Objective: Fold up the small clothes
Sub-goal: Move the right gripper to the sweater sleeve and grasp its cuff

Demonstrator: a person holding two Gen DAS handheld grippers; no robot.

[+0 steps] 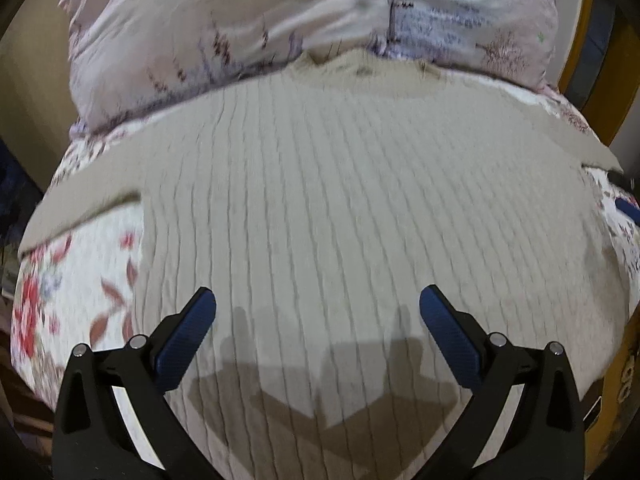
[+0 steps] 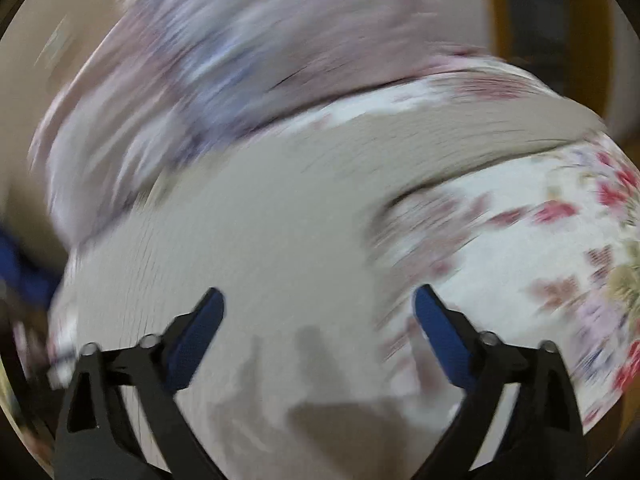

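We look down on a bed covered by a white floral bedspread [image 1: 80,280] printed with red flowers and brown leaves. At the far end of the bed lies a bulky pink-lilac quilt [image 1: 240,20], bunched into soft folds against the wall.

Spread flat on the bedspread is a beige ribbed knit sweater [image 1: 340,180]. Its collar end touches the quilt, its body runs toward us, and its two sleeves stretch outward to either side. In the left wrist view the sweater fills most of the frame, and the dark shadow of the tool falls on its near part.

Our left tool [image 1: 318,306] hangs above the near part of the sweater, its two blue-padded fingers spread wide apart with nothing between them.

The right wrist view is heavily blurred. There we see the sweater [image 2: 280,220] again, with one sleeve reaching toward the right over the floral bedspread [image 2: 520,260] and the quilt [image 2: 240,60] beyond it. Our right tool [image 2: 318,306] is also released, fingers wide apart and empty, above the sweater's edge where knit meets bedspread. We cannot tell whether either tool touches the fabric.
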